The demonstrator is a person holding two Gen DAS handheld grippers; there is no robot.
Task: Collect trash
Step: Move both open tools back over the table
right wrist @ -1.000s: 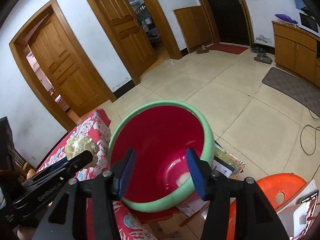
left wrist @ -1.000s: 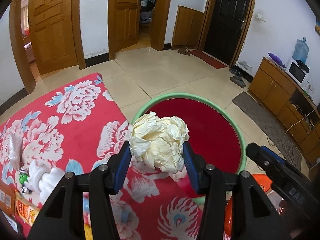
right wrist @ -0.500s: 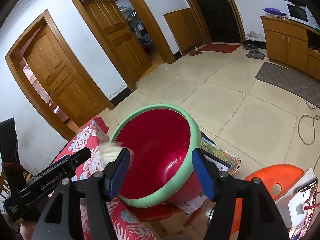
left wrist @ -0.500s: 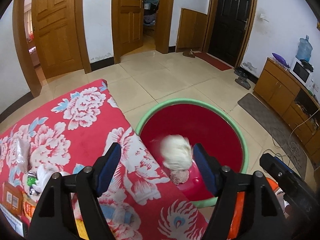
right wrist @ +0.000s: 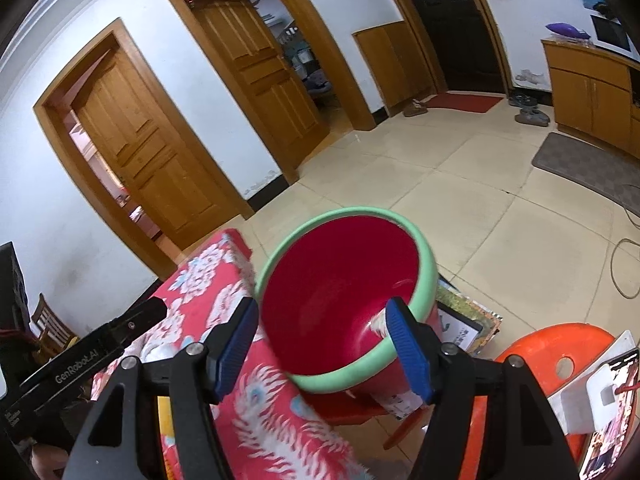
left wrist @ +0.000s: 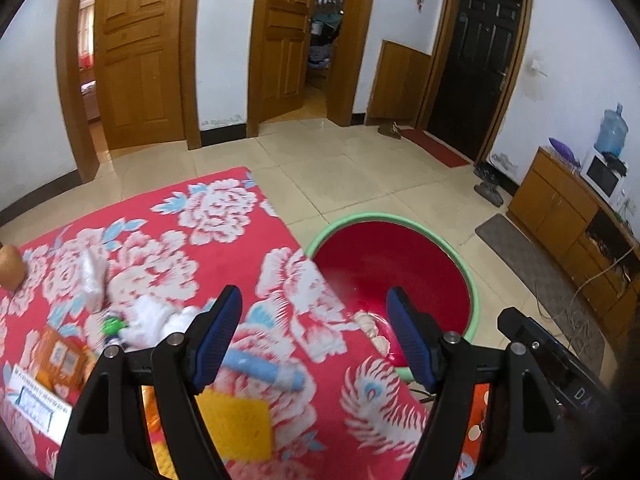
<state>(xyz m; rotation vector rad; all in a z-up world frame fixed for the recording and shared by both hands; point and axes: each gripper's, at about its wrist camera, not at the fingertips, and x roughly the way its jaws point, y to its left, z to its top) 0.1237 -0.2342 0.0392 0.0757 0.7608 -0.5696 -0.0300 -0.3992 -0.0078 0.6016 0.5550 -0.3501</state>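
Note:
A red bucket with a green rim (left wrist: 372, 214) (right wrist: 340, 212) stands just past the table's right edge. A crumpled cream paper ball (left wrist: 372, 328) lies in its bottom, beside another pale scrap. My left gripper (left wrist: 312, 300) hangs open and empty over the red floral tablecloth (left wrist: 224, 256), near the bucket. My right gripper (right wrist: 322, 312) hovers in front of the bucket, its jaws opening with nothing between them. On the cloth lie a white tissue wad (left wrist: 152, 316), a clear wrapper (left wrist: 94, 276), a blue wrapper (left wrist: 260, 368), a yellow pad (left wrist: 236, 420) and an orange packet (left wrist: 64, 356).
An orange plastic stool (right wrist: 560, 344) stands right of the bucket with a phone on a white stand (right wrist: 612, 380). Printed sheets (right wrist: 464, 320) lie under the bucket. A wooden cabinet (left wrist: 560, 208) lines the right wall. Beyond the table the tiled floor runs to the wooden doors (left wrist: 136, 60).
My left gripper opened and the paper ball fell into the bucket. The left gripper then drew back and up over the table. My right gripper's jaws widened.

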